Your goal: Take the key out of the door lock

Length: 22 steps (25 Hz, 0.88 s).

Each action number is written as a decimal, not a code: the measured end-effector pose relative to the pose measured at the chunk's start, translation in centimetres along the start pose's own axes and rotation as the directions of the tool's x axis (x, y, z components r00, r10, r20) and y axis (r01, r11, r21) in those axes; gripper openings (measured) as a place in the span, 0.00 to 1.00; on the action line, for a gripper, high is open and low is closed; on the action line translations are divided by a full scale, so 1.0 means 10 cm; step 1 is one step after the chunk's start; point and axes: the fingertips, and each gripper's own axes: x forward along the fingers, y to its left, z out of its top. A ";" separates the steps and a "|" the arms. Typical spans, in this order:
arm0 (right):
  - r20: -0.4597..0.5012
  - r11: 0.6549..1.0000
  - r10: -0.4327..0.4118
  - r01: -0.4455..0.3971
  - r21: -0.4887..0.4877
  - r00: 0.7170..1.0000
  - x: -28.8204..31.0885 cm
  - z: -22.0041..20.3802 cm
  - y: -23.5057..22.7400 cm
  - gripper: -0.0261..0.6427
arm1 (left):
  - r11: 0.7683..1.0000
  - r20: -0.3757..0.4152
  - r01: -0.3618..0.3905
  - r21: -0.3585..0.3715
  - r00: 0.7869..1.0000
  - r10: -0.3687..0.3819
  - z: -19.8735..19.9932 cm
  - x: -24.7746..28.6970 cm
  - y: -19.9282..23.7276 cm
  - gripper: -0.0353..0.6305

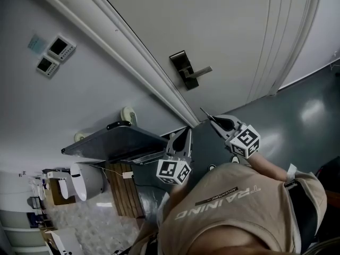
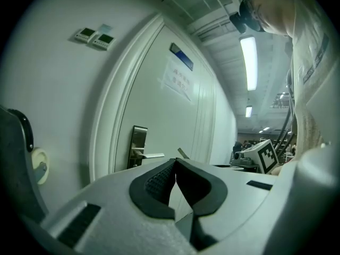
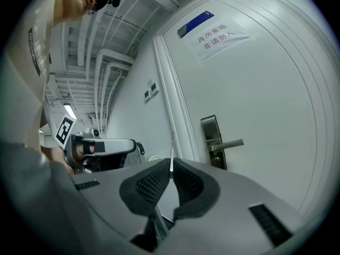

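The white door (image 1: 212, 31) carries a dark metal lock plate (image 1: 183, 68) with a lever handle (image 1: 199, 72); both also show in the right gripper view as the plate (image 3: 211, 134) and the lever (image 3: 228, 144). My right gripper (image 1: 213, 120) is a short way below the plate, shut on a thin metal key (image 1: 205, 112). Seen edge-on, the key (image 3: 171, 152) sticks up from the shut jaws. My left gripper (image 1: 185, 133) is beside it on the left, shut with nothing in it. I see nothing in the keyhole.
Left of the door frame, two small wall panels (image 1: 53, 54) are mounted. A dark grey cart top (image 1: 111, 139) juts out below them, close to my left gripper. A paper notice (image 3: 215, 36) is stuck high on the door. Grey floor (image 1: 308, 105) runs to the right.
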 end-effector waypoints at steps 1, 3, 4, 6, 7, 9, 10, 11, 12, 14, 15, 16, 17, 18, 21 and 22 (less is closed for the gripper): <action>-0.001 1.000 0.013 -0.013 -0.006 1.000 0.00 0.01 0.04 0.07 | 1.000 0.001 -0.013 -0.008 1.000 0.013 -0.01 -0.03 0.02 0.07; -0.020 0.996 0.029 -0.031 -0.079 0.999 -0.01 0.03 0.11 0.07 | 0.999 0.010 -0.033 -0.024 0.999 0.034 -0.03 -0.05 0.04 0.07; -0.038 0.991 0.030 -0.035 -0.131 0.999 -0.03 0.01 0.13 0.07 | 0.998 0.012 -0.040 -0.038 0.999 0.040 -0.04 -0.04 0.05 0.07; -0.066 0.982 0.039 -0.050 -0.180 0.997 -0.05 -0.04 0.17 0.07 | 0.997 0.015 -0.042 -0.067 0.999 0.043 -0.05 -0.03 0.04 0.07; -0.070 0.982 0.047 -0.059 -0.180 0.996 -0.06 -0.05 0.20 0.07 | 0.997 0.017 -0.041 -0.069 0.999 0.043 -0.03 -0.03 0.02 0.07; -0.066 0.980 0.056 -0.067 -0.185 0.996 -0.06 -0.01 0.21 0.07 | 0.997 0.021 -0.046 -0.055 0.999 0.047 0.01 -0.04 0.01 0.07; -0.060 0.979 0.057 -0.067 -0.193 0.997 -0.06 0.02 0.21 0.07 | 0.998 0.023 -0.049 -0.047 0.998 0.050 0.04 -0.04 0.02 0.07; -0.052 0.977 0.057 -0.066 -0.201 0.997 -0.05 0.07 0.19 0.07 | 0.998 0.025 -0.050 -0.040 0.998 0.051 0.06 -0.03 0.02 0.07; -0.044 0.976 0.058 -0.066 -0.209 0.997 -0.05 0.11 0.18 0.07 | 0.998 0.027 -0.048 -0.033 0.998 0.049 0.07 -0.01 0.02 0.07; -0.025 0.973 0.058 -0.062 -0.222 0.998 -0.03 0.17 0.17 0.07 | 0.999 0.025 -0.041 -0.008 0.999 0.041 0.09 0.01 0.02 0.07; -0.017 0.973 0.052 -0.054 -0.223 0.999 -0.02 0.18 0.14 0.07 | 0.999 0.021 -0.036 0.005 0.999 0.036 0.09 0.03 0.02 0.07; -0.014 0.976 0.039 -0.041 -0.214 0.999 -0.02 0.17 0.10 0.07 | 0.999 0.015 -0.030 0.015 0.999 0.030 0.09 0.05 0.01 0.07; -0.015 0.981 0.023 -0.025 -0.194 1.000 -0.02 0.16 0.05 0.07 | 1.000 0.008 -0.021 0.020 1.000 0.021 0.08 0.06 -0.01 0.07; -0.018 0.986 0.008 -0.011 -0.169 1.000 -0.03 0.14 0.01 0.07 | 1.000 0.003 -0.012 0.025 1.000 0.012 0.08 0.06 -0.03 0.07; -0.024 0.988 -0.008 0.005 -0.155 1.000 -0.03 0.14 0.02 0.07 | 0.997 -0.014 -0.014 0.082 1.000 0.015 0.10 0.01 -0.02 0.07; -0.025 0.985 -0.012 0.007 -0.174 1.000 -0.03 0.15 0.04 0.07 | 0.996 -0.021 -0.022 0.092 0.999 0.024 0.09 0.00 0.02 0.07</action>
